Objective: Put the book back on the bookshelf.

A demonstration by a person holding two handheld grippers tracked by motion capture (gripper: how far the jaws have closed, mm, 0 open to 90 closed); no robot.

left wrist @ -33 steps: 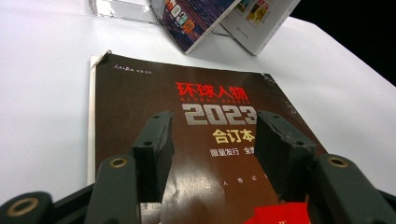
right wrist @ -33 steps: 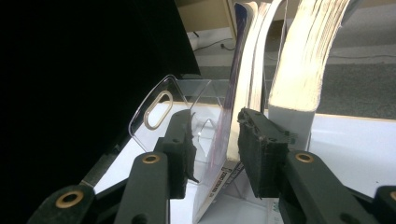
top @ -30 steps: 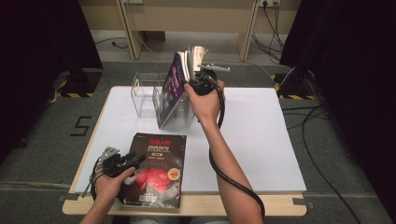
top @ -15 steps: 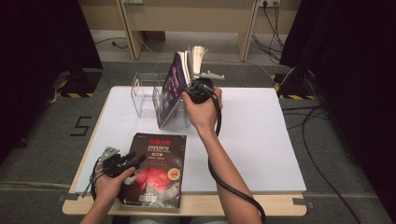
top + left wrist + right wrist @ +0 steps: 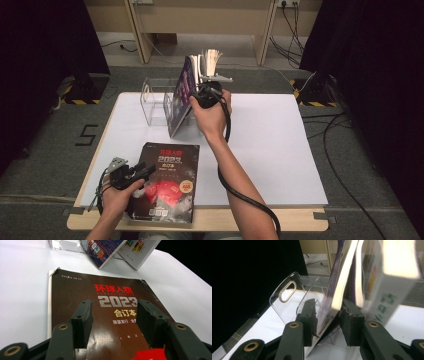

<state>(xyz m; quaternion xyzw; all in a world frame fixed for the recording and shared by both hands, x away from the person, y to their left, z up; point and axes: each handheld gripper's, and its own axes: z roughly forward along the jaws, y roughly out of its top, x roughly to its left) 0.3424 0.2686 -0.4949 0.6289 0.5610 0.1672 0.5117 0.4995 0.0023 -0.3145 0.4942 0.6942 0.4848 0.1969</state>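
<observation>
Two glossy books (leaning) against clear acrylic stand

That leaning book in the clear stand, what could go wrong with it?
The leaning book stands tilted between the right gripper's jaws; if they let go, it may slide or topple. It could also knock the books behind it, or nudge the clear stand along the table.

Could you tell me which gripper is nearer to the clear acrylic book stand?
Right. The right gripper is at the leaning book in the clear acrylic stand; the left gripper rests on the dark magazine near the table's front edge.
</observation>
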